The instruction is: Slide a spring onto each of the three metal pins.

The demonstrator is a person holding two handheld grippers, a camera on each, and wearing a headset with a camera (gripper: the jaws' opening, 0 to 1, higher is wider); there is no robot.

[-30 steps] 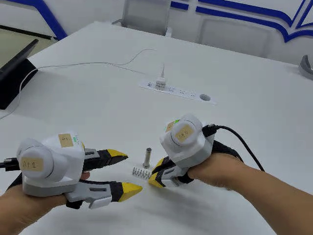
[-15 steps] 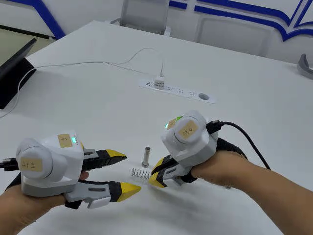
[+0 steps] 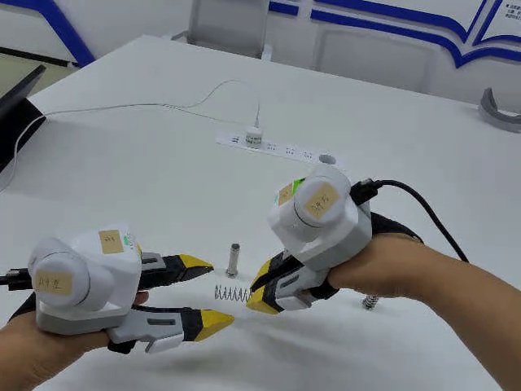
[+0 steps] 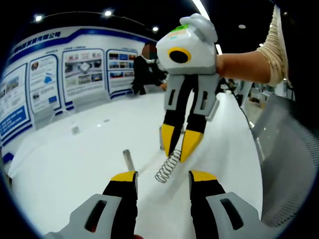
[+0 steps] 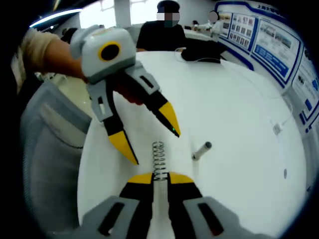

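A short metal pin (image 3: 234,259) stands upright on the white table (image 3: 163,187). Just in front of it my right gripper (image 3: 259,296) is shut on one end of a wire spring (image 3: 231,293), which sticks out to the left, low over the table. In the right gripper view the spring (image 5: 159,158) runs straight out from the closed tips (image 5: 160,180), with the pin (image 5: 201,150) to its right. My left gripper (image 3: 205,293) is open at the lower left and holds nothing; its own view shows the spring (image 4: 167,167) and pin (image 4: 128,159) just beyond its tips (image 4: 163,177).
A small coiled metal piece (image 3: 370,302) lies on the table behind my right wrist. A white power strip (image 3: 277,150) with a plugged-in cable sits farther back. A dark screen (image 3: 18,110) stands at the left edge. A grey chair (image 5: 55,144) is close behind the left gripper.
The head camera has shifted. My right gripper, still holding the spring, has drawn slightly back from the pin toward me. The left gripper has stayed open and has hardly moved.
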